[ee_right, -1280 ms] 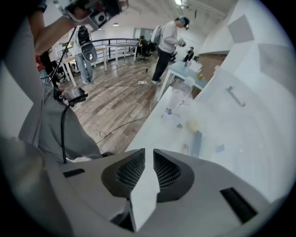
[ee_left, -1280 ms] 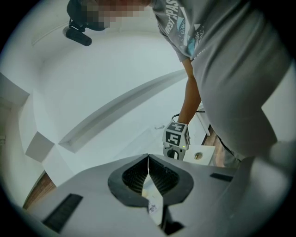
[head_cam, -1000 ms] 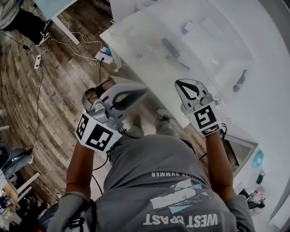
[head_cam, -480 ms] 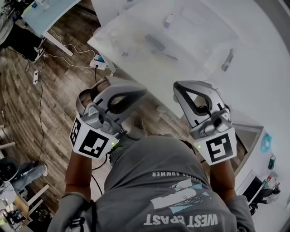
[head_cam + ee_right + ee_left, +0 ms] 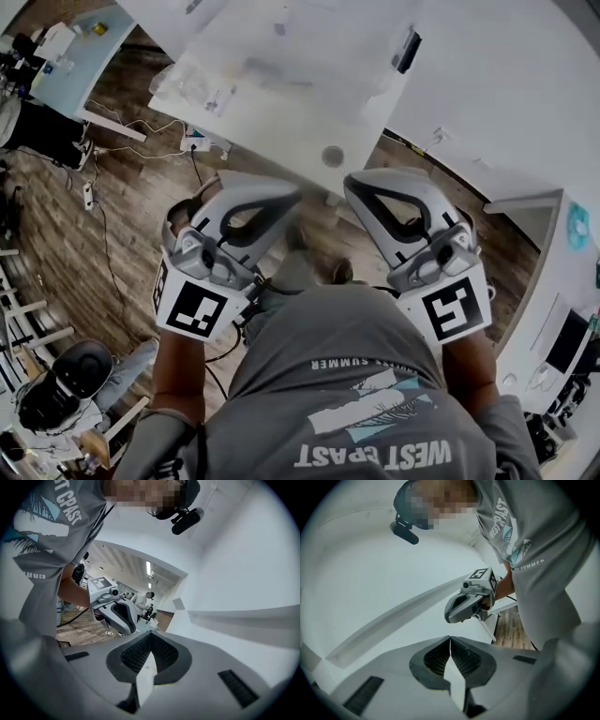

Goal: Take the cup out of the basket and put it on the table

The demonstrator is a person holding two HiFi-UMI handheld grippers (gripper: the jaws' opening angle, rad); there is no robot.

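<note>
Left tongs [image 5: 450, 641] clenched, pads meeting along one seam, nothing between them. Right tongs [image 5: 149, 638] likewise clenched on nothing. Both are held out in front of the chest, side by side and apart, tips toward the bench, roughly level. Cup and basket: not made out in any view, so their place cannot be told. Wood-plank floor [image 5: 122, 225] lies under both hands in the head view. White bench [image 5: 281, 103] runs across the top of that view, its near edge just beyond the tong tips; thin, pale clutter on it is too washed out to name. Person's grey printed T-shirt [image 5: 347, 375] fills the lower middle, bare forearms [image 5: 173, 366] reaching forward on either side. Black office chair [image 5: 66, 384] stands at lower left on the floor. Square-marker cubes sit at the rear of each tool, the left one [image 5: 192, 309] and the right one [image 5: 455, 314]. Dark flat object [image 5: 408, 49] lies on the far part of the bench. White power strip [image 5: 202, 142] lies on the floor by the bench, with cables [image 5: 103, 244] trailing away. Small round grey disc [image 5: 332, 156] sits near the bench's near edge; too small to identify.
</note>
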